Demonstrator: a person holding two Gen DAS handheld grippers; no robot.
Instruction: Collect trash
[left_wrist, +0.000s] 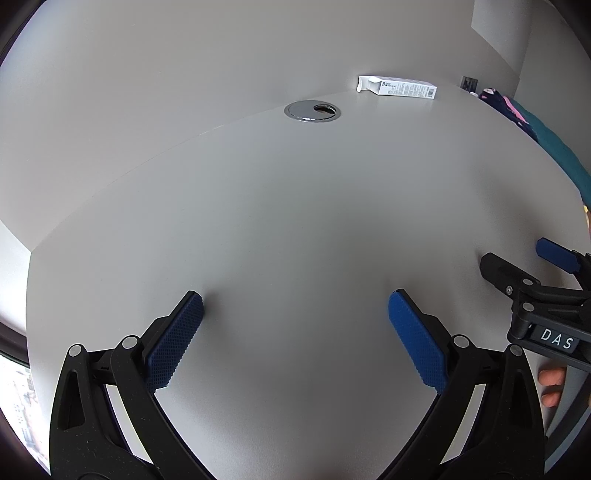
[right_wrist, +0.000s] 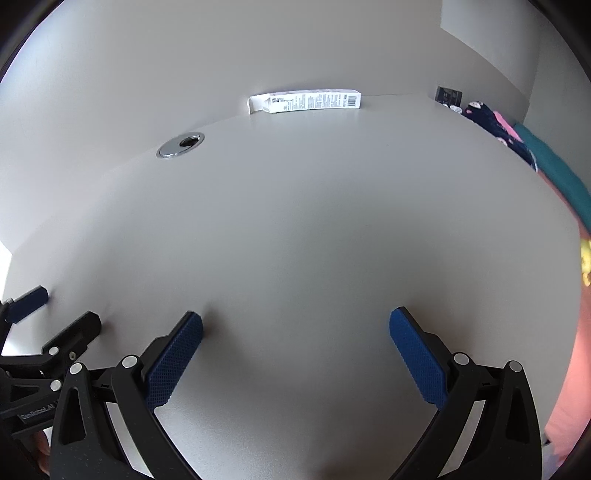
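Pale grey counter (left_wrist: 295, 229), smooth and matte, meeting a plain light wall along its far edge. Left gripper (left_wrist: 295, 317): black frame, two blue textured pads, spread wide, nothing between them, held low over the near part of the counter. Right gripper (right_wrist: 295, 328): same build, blue pads likewise spread wide and holding nothing, also low over the near counter; it shows again at the right edge of the left wrist view, just beside the left gripper, with white letters "DAS" on its body and fingertips (left_wrist: 552, 384) of the person's hand under it. In the right wrist view the left gripper appears at the lower left edge, close alongside. Task item: one long white carton (right_wrist: 304, 100), printed with small dark text and a barcode at its right end, left end flap open; it lies on its side at the far edge of the counter, against the wall, well apart from both grippers. Round metal cable grommet (right_wrist: 181, 144) set into the counter, left of the carton and nearer the grippers, its opening dark. Dark wall socket (right_wrist: 448, 95) beyond the counter's far right corner. Bedding or cloth (right_wrist: 546, 158) past the right edge of the counter: dark patterned, pink and teal pieces.
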